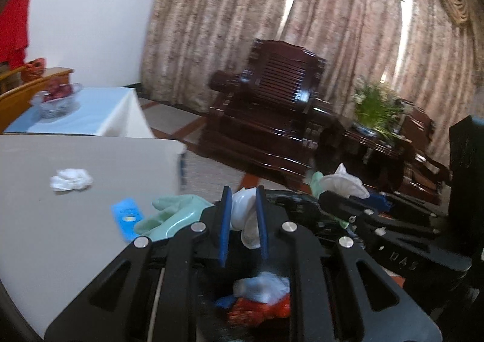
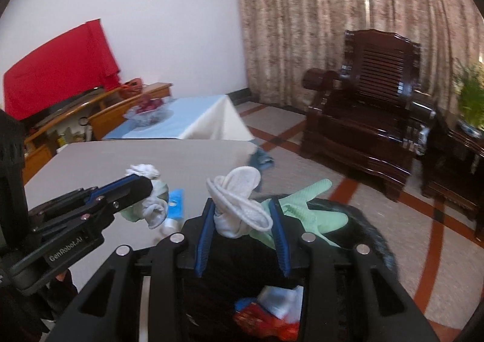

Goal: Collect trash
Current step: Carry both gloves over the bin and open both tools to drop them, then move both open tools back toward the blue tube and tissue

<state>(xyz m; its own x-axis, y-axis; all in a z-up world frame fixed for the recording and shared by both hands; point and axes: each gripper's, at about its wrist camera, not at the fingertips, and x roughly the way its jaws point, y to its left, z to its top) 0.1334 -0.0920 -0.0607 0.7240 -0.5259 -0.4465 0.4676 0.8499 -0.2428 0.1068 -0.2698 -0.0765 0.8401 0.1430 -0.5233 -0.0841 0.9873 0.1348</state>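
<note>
My left gripper point(image 1: 243, 193) is shut on a white sock point(image 1: 246, 215). A mint green glove point(image 1: 169, 216) hangs at its left finger; I cannot tell whether it is pinched too. In the right wrist view my right gripper point(image 2: 242, 202) is shut on another bunched white sock point(image 2: 239, 190) together with a green glove point(image 2: 305, 208). Both grippers hover side by side over a black-lined bin point(image 2: 372, 227) that holds red, blue and white trash point(image 2: 272, 308). The left gripper point(image 2: 148, 184) also shows at the left of the right wrist view, and the right gripper point(image 1: 326, 195) at the right of the left wrist view.
On the grey table point(image 1: 60, 236) to the left lie a crumpled white tissue point(image 1: 71, 180) and a blue packet point(image 1: 127, 218). Beyond it stands a cloth-covered table with a glass fruit bowl point(image 1: 56, 103). A dark wooden armchair point(image 1: 272, 100) and a potted plant point(image 1: 375, 106) stand ahead.
</note>
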